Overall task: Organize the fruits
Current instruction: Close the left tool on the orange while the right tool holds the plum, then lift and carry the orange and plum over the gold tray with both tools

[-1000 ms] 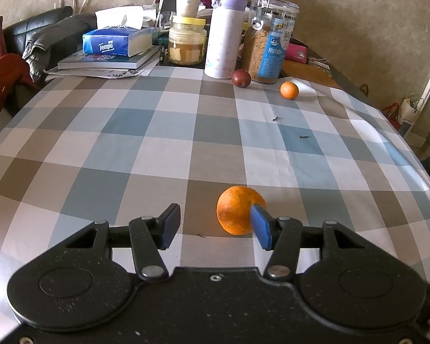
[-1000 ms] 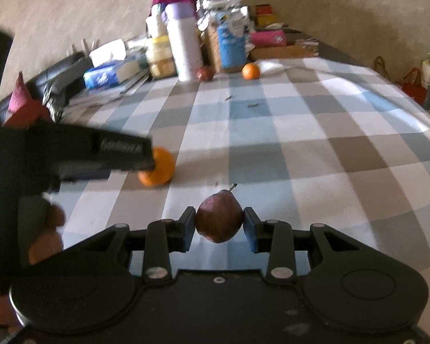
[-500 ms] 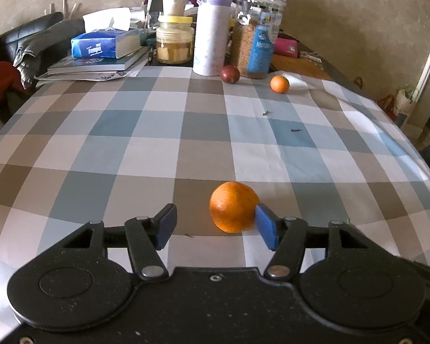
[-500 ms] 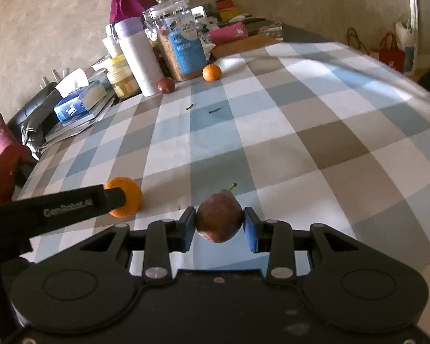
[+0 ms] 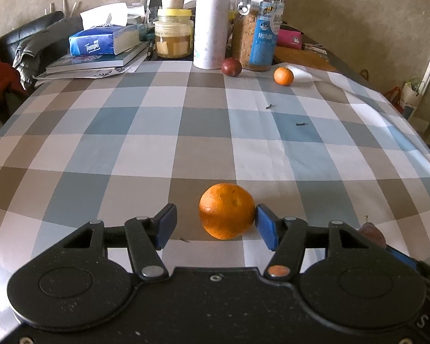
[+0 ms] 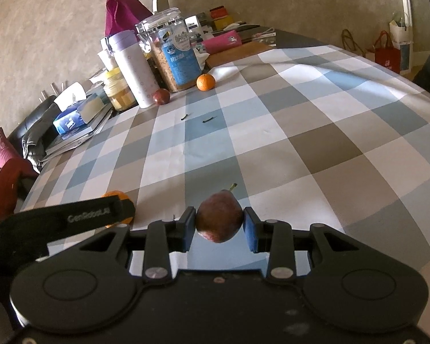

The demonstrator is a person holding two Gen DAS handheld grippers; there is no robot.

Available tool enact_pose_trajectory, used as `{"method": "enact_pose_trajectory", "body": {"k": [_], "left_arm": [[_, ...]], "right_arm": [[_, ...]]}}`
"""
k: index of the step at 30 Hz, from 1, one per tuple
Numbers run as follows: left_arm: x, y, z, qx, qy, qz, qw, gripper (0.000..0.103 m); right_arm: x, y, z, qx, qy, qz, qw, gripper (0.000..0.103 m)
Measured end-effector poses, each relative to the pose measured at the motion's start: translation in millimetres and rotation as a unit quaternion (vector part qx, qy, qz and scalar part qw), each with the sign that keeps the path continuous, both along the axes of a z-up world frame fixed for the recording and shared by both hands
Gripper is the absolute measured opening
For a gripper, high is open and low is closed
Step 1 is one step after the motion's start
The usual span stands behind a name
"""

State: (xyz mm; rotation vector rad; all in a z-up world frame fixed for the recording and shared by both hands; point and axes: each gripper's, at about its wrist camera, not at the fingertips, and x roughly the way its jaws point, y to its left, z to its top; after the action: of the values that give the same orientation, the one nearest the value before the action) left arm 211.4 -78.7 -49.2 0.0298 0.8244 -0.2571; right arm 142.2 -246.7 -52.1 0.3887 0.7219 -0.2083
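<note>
Far ahead of both claws on the checked desk (image 5: 129, 132) stand a clear clip-lid jar (image 5: 258, 25) of brown granules, a white flask (image 5: 212, 23) and a small yellow-lidded jar (image 5: 173, 33) of pale chunks. The left claw (image 5: 215, 225) is spread wide; its right pad touches the orange (image 5: 226, 210), its left pad stands clear. The right claw (image 6: 220, 229) pinches a reddish pear (image 6: 219, 219) above the desk.

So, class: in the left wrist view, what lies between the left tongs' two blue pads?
A large orange sits between them on the checked tablecloth. It touches the right pad; a gap separates it from the left pad. The left tongs are open.
</note>
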Motion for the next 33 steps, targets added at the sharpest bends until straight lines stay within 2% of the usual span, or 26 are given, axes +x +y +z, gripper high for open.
{"method": "enact_pose_trajectory", "body": {"k": [9, 11, 22, 33], "left_arm": [[0.6, -6.1, -1.5, 0.017, -0.009, -0.001, 0.9998, 0.062], [-0.6, -5.5, -0.1, 0.007, -0.01, -0.007, 0.9999, 0.051], [-4.5, -7.4, 4.2, 0.005, -0.021, -0.004, 0.9998, 0.05], [-18.2, -6.1, 27.5, 0.002, -0.056, -0.008, 0.9984, 0.05]], "right_arm": [[0.2, -0.7, 0.2, -0.004, -0.001, 0.003, 1.0, 0.038], [0.5, -1.8, 0.0, -0.005, -0.002, 0.002, 1.0, 0.038], [-0.4, -13.7, -2.8, 0.007, -0.007, -0.025, 1.0, 0.038], [-0.3, -7.3, -1.2, -0.012, -0.013, -0.013, 1.0, 0.037]]}}
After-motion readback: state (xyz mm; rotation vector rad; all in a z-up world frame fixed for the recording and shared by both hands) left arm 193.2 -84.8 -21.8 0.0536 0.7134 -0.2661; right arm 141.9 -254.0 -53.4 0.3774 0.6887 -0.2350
